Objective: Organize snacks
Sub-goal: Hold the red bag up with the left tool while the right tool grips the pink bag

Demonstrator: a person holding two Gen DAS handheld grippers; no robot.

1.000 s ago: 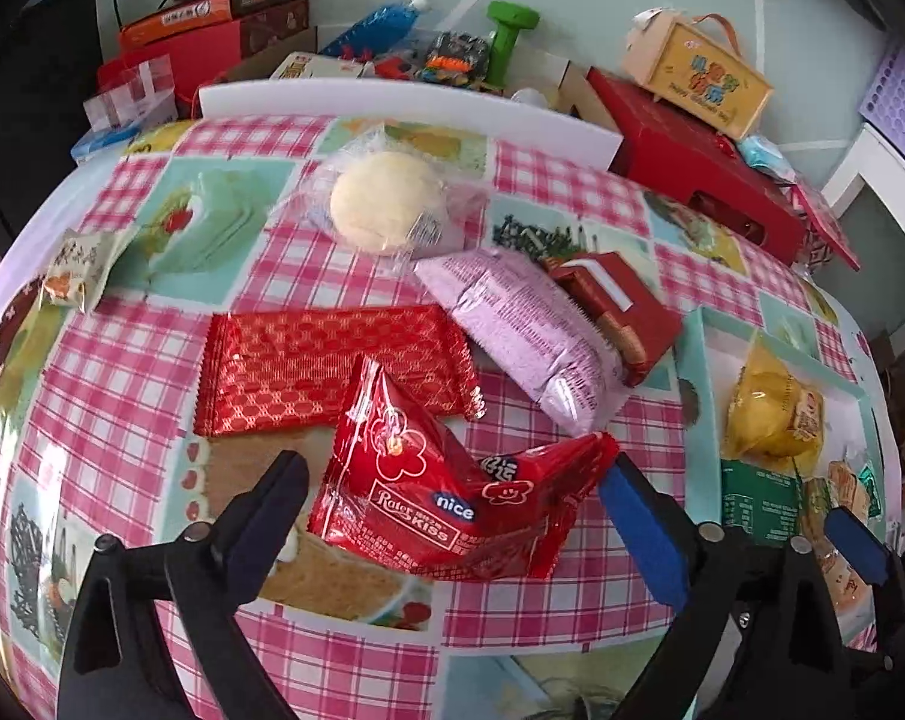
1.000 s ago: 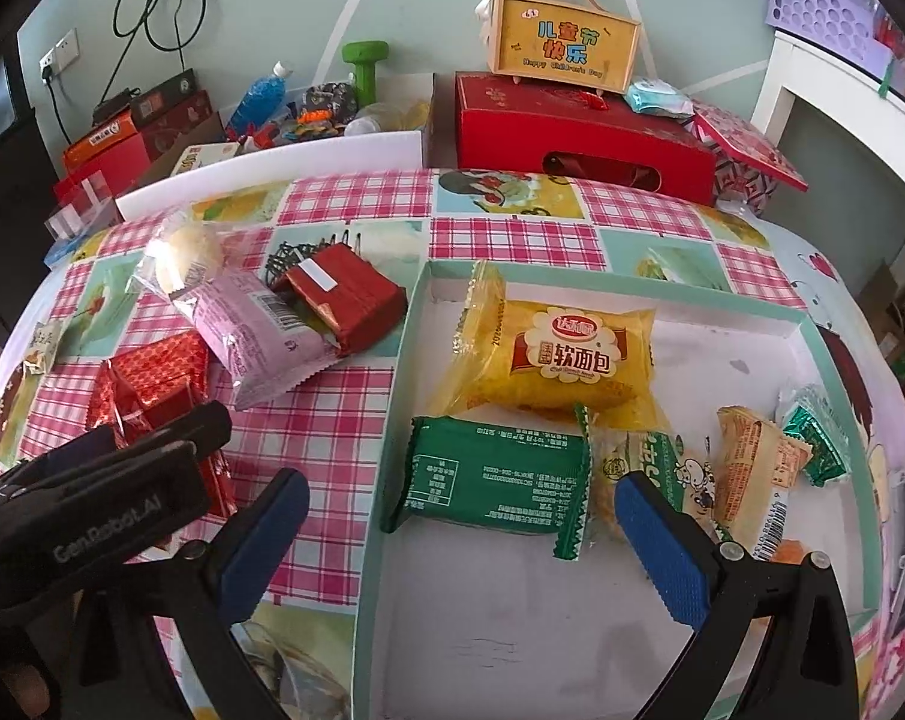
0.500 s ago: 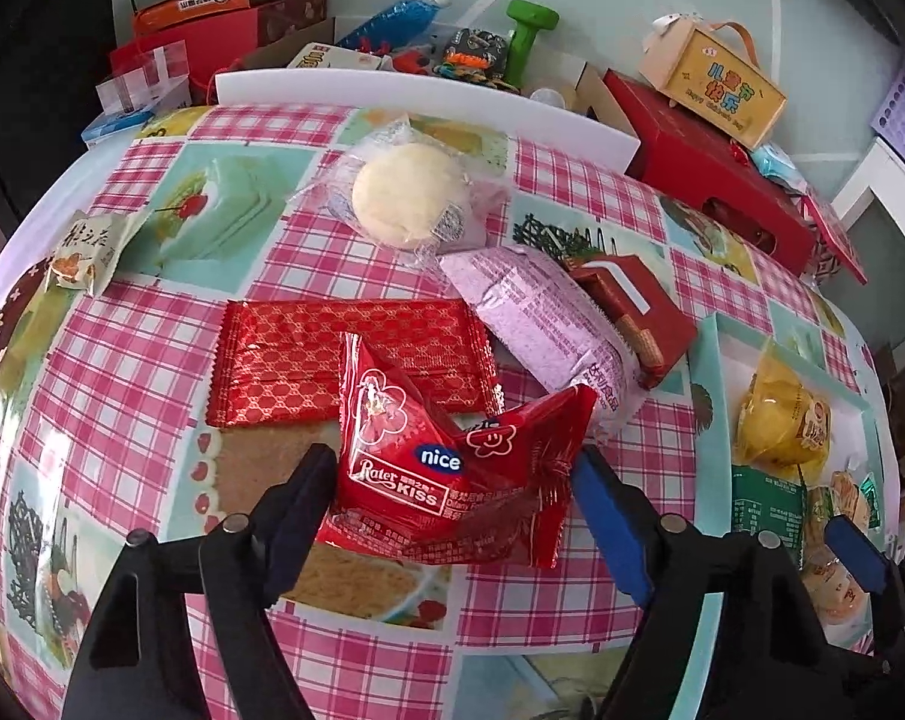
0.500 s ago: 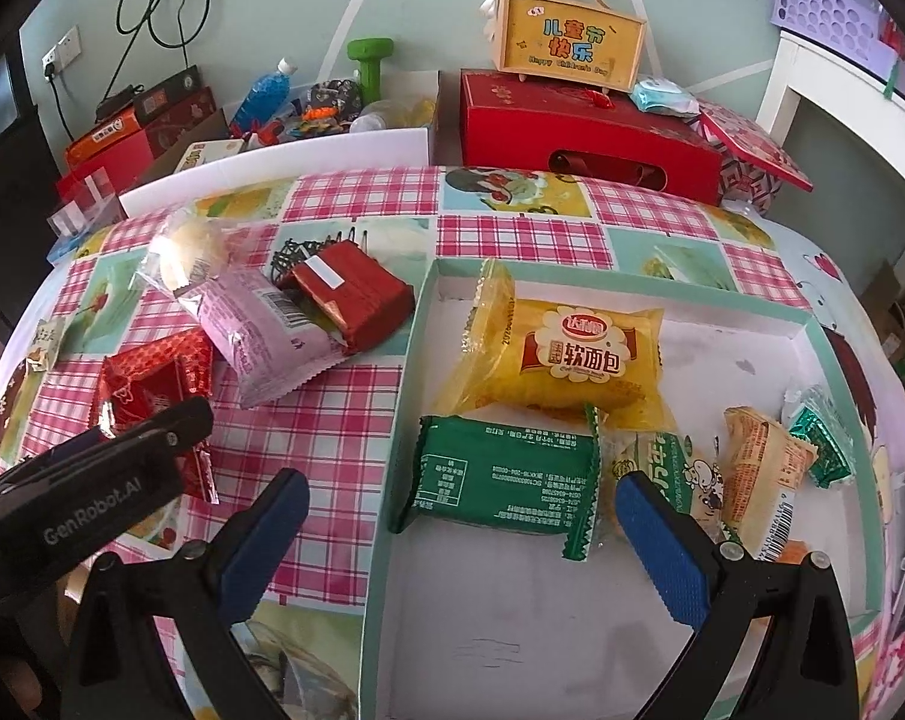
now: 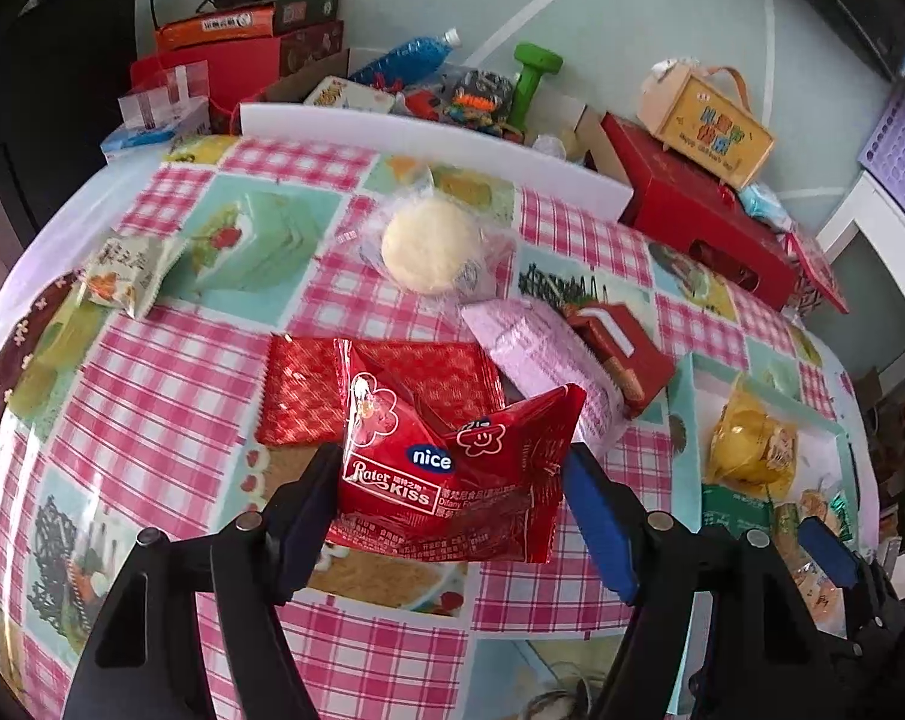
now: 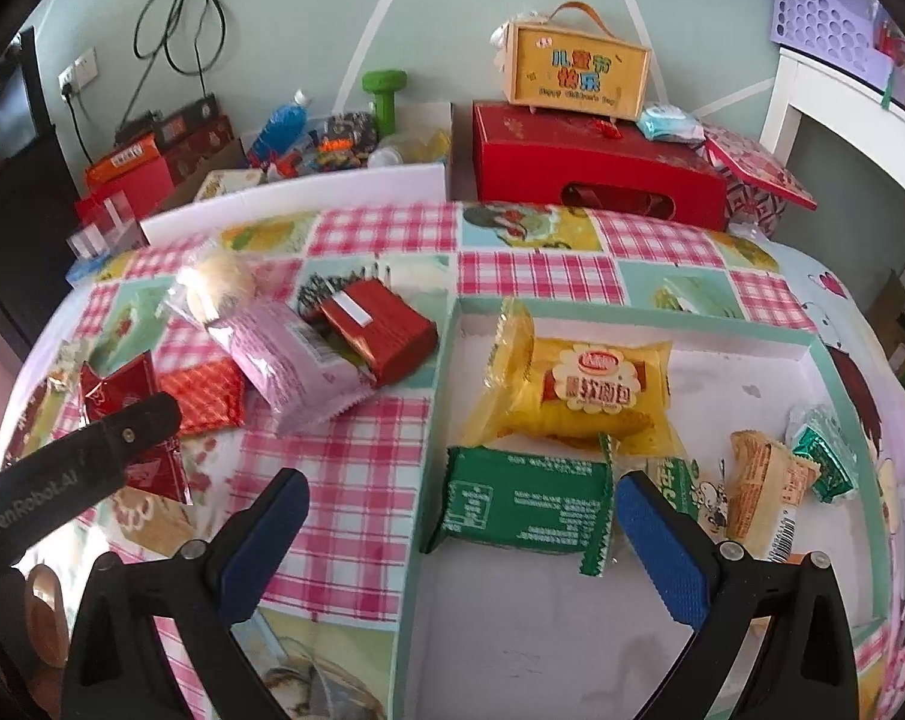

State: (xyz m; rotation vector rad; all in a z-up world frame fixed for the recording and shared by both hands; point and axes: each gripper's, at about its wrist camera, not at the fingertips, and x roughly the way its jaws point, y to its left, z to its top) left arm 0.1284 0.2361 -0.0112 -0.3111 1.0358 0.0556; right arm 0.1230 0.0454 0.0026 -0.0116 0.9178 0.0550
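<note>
A crumpled red snack bag (image 5: 434, 468) marked "nice" sits between the fingers of my left gripper (image 5: 451, 456), which press on both its sides above the checked tablecloth. Behind it lie a flat red pack (image 5: 308, 390), a pink pack (image 5: 536, 348), a dark red pack (image 5: 626, 348), a wrapped round bun (image 5: 431, 246) and a small pale packet (image 5: 131, 270). My right gripper (image 6: 459, 483) hangs open over the left wall of the teal tray (image 6: 446, 360). The tray holds a yellow bread pack (image 6: 590, 390), a green pack (image 6: 518, 507) and small packets (image 6: 764, 480).
Beyond the table's far edge stand a red gift box (image 6: 596, 174), a yellow box with a handle (image 6: 578, 72), a green dumbbell (image 6: 386, 96), a blue bottle (image 6: 278, 126) and stacked cartons (image 5: 236, 42). A white shelf (image 6: 842, 120) rises at the right.
My left gripper has moved forward around the red snack bag and its fingers have drawn in onto the bag's sides. The right gripper has barely moved.
</note>
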